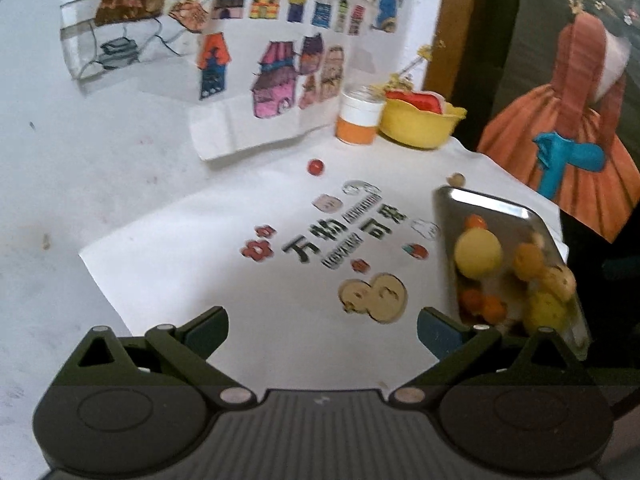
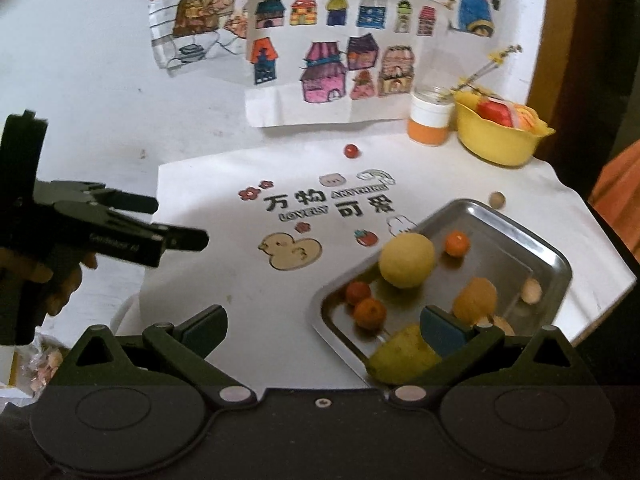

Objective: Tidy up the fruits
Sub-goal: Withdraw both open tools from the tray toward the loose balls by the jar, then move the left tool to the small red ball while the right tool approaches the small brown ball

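Both the left gripper (image 1: 322, 330) and right gripper (image 2: 324, 328) hover empty with jaws wide, most fruit already in the metal tray (image 2: 558, 258), so I'd judge the stray red fruit (image 2: 351, 150) on the surface needs fetching next.

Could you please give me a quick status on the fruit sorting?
Both grippers open, empty: left, right. Metal tray holds most fruit. Red fruit and brown fruit loose outside tray. Nothing blocking.

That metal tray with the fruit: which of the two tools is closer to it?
The right. The right tool hangs open at the metal tray's near corner, one finger over it. The left tool is off to the tray's left, over the white cloth's edge.
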Tool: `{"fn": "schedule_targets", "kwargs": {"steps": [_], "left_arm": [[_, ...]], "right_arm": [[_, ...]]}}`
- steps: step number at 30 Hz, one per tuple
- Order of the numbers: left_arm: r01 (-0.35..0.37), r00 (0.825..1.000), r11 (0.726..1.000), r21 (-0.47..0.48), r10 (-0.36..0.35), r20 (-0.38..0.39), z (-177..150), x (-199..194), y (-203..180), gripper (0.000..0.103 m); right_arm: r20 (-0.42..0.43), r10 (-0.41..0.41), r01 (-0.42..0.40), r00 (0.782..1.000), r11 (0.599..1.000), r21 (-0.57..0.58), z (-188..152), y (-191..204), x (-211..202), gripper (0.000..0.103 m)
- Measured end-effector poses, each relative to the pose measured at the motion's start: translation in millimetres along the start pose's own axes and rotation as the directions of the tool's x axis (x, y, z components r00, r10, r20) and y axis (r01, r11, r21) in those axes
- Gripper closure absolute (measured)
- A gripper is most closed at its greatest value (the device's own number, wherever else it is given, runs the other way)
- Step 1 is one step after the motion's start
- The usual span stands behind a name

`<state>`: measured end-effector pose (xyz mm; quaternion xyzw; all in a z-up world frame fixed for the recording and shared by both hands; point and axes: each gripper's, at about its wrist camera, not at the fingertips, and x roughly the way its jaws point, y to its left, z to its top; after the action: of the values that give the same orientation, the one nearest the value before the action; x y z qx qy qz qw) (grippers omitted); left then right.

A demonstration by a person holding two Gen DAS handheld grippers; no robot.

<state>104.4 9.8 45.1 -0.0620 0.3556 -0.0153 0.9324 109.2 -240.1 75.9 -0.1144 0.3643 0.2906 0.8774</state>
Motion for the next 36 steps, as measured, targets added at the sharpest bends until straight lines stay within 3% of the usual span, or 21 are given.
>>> {"fn": "schedule_targets", "kwargs": {"steps": [8,20,36], "left_arm": [[-0.036,0.999,0.999,0.014,0.035,0.025,23.6,9.0,-0.7,0.0],[-0.034,0.999,0.997,0.064,0.031,0.042,58.2,40.2,-21.4,0.0],[-0.023,0.999,0.992,0.124,0.019,0.036,78.1,88.8,-30.5,0.0]], "right_arm": [[0.054,0.018,-0.019,0.998,1.0,0.019,21.6,-10.6,14.7,0.001],[0.123,0.017,-0.025,0.992,0.997,0.067,62.8,-50.6,32.8,0.001],[0.232,-0.005,-0.032,0.973,0.988,0.154,105.2,-102.8,58.8,0.001]]}}
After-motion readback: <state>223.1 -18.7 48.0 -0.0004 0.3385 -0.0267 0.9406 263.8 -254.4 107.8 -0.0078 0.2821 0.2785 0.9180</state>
